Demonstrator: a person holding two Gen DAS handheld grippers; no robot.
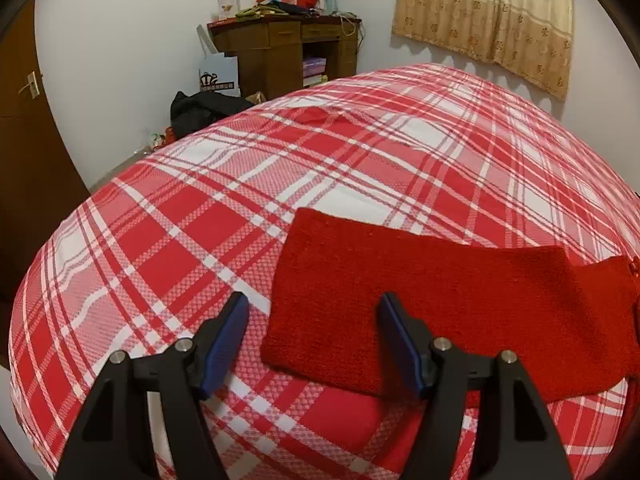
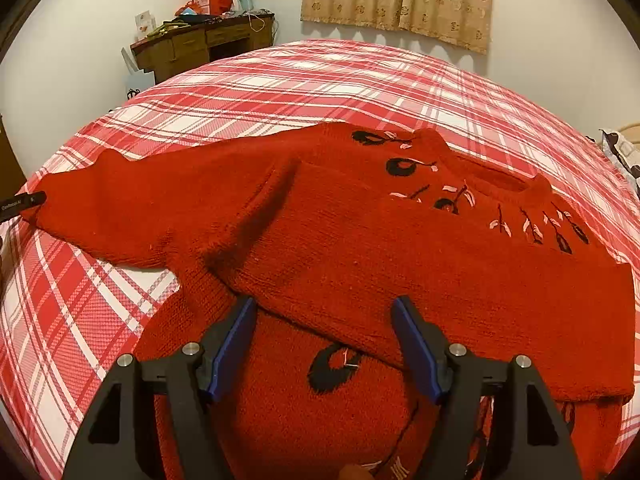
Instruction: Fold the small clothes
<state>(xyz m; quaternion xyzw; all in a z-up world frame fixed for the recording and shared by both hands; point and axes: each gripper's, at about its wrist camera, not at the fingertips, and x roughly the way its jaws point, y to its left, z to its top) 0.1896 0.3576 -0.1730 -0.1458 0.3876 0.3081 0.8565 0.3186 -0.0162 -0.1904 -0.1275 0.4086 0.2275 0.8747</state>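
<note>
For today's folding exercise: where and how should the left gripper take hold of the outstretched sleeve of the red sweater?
Probably at the cuff end of the sleeve, coming down from above over its near edge. It lies flat on the plaid bedspread, so only an edge offers anything to pinch. The left gripper is open, poised over that end.

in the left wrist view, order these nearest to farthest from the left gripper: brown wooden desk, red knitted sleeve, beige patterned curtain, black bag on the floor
From the left gripper:
1. Red knitted sleeve, right at the fingertips, lower right.
2. Black bag on the floor, past the bed's left edge.
3. Brown wooden desk and beige patterned curtain, both at the far wall; too close to call.
</note>
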